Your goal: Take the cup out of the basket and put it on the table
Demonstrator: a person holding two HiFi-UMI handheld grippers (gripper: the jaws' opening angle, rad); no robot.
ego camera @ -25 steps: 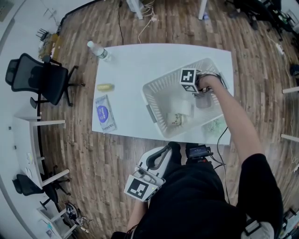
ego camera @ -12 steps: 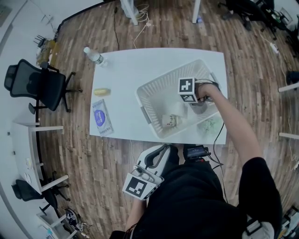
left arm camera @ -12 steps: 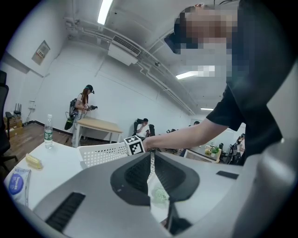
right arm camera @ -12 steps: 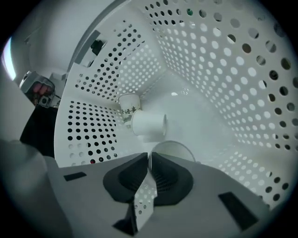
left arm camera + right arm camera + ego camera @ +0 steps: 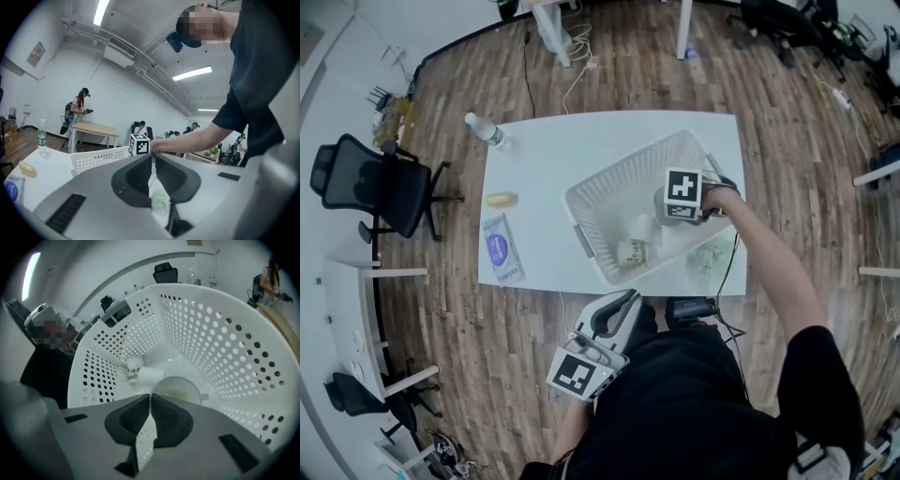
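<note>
Could not make out the greenish lump (image 5: 709,255) at the worktop's (image 5: 544,169) near right corner; lost the cup's (image 5: 180,389) lower part behind the right gripper (image 5: 151,397).

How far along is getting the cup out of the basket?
Grasp done: the jaws of the right gripper have just closed on the rim of the white handled cup. In hand: the cup, inside the white perforated basket. Left: lifting it clear and setting it on the white table.

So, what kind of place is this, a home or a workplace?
Probably a shared office or lab: black office chairs stand on the wood floor, several people sit at desks in the background, and strip lights run along the ceiling.
</note>
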